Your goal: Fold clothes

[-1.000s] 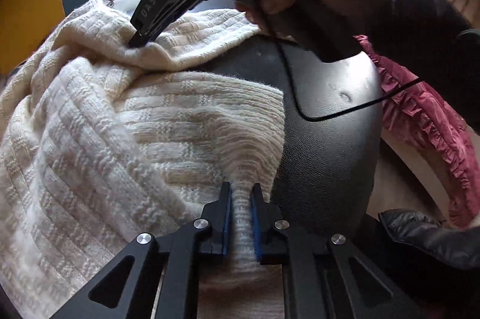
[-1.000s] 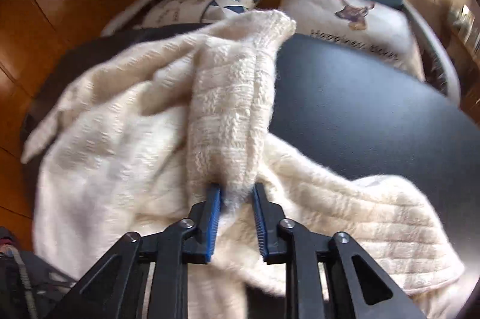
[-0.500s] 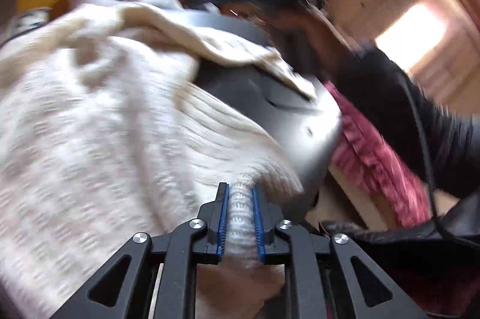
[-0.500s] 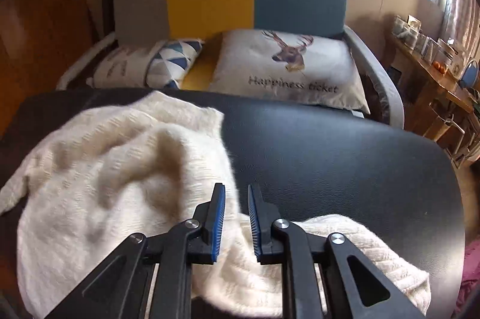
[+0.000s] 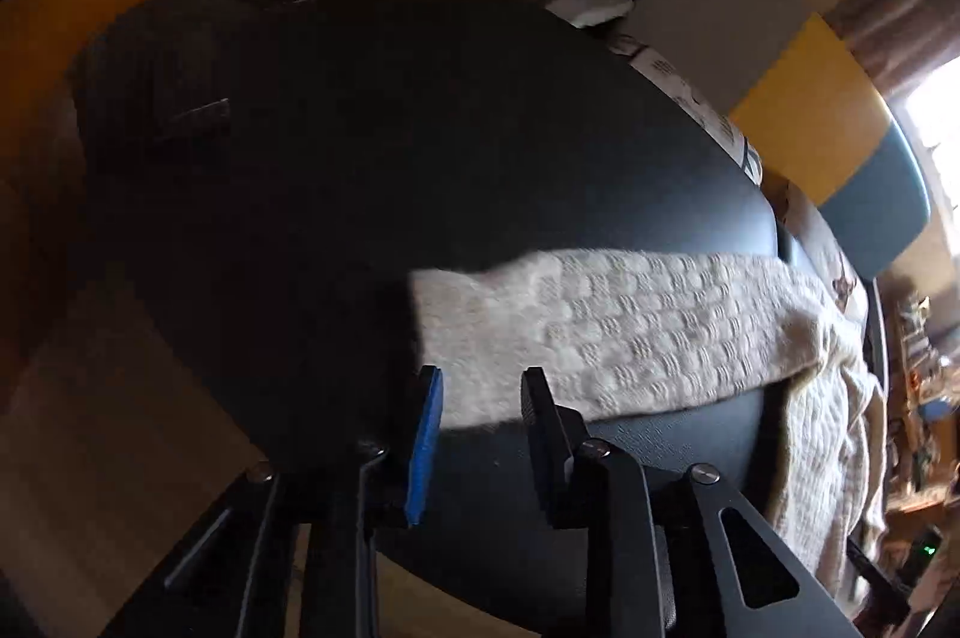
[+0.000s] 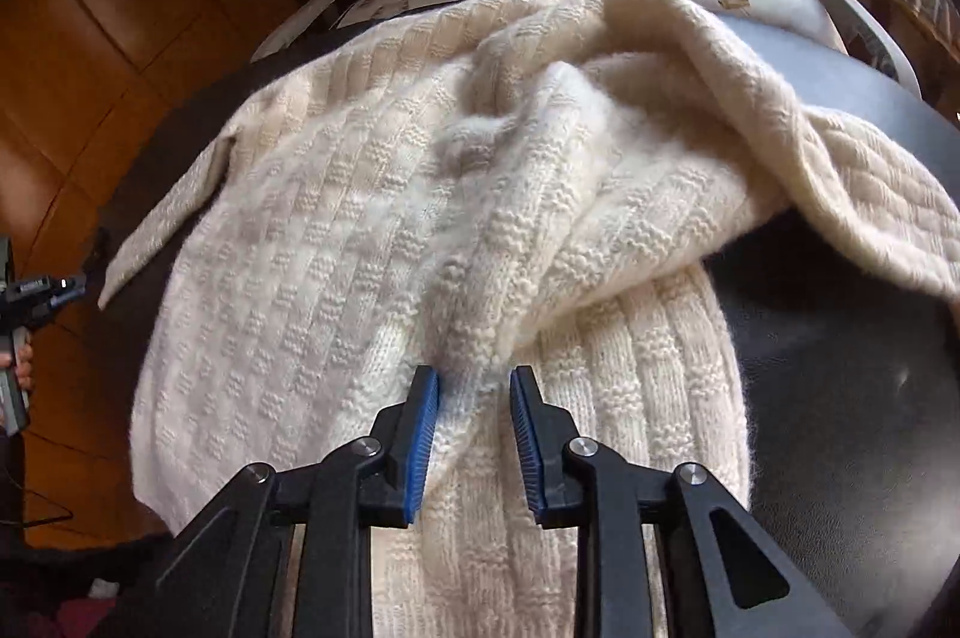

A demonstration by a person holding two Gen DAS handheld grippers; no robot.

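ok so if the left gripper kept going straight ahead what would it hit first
Probably the cream sweater sleeve lying flat on the black table, just ahead of the open left gripper; depth is hard to judge.

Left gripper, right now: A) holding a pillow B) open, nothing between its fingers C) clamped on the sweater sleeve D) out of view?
B. The left gripper has its fingers spread with only the black table showing between them; the sweater sleeve lies flat just beyond the fingertips, not pinched.

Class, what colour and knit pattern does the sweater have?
Cream sweater with a ribbed, checked knit texture; the right wrist view shows it best.
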